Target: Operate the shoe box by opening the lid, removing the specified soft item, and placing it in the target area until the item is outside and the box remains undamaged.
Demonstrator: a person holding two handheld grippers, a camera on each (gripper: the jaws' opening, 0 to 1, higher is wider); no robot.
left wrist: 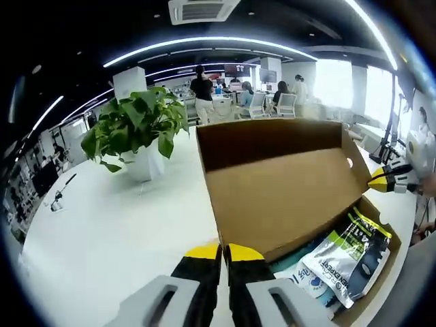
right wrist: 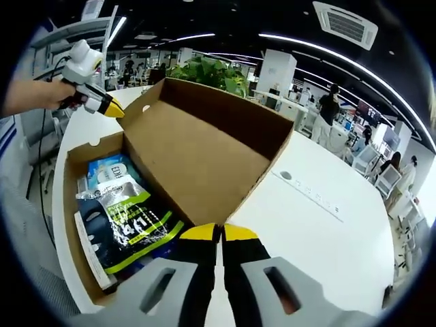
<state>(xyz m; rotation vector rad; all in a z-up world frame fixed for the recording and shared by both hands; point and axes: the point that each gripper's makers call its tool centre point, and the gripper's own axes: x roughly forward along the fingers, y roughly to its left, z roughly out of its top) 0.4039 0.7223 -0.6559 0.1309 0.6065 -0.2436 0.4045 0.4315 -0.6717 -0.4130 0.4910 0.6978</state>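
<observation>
Cardboard shoe box (right wrist: 204,157), lid raised, holds several soft packets (right wrist: 126,228); both hand-held grippers, left (left wrist: 224,253) and right (right wrist: 219,234), are pressed together.

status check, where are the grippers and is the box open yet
Left gripper shut at raised lid edge; right gripper shut, same. Shoe box open, soft packs inside. Nothing blocking.
</observation>
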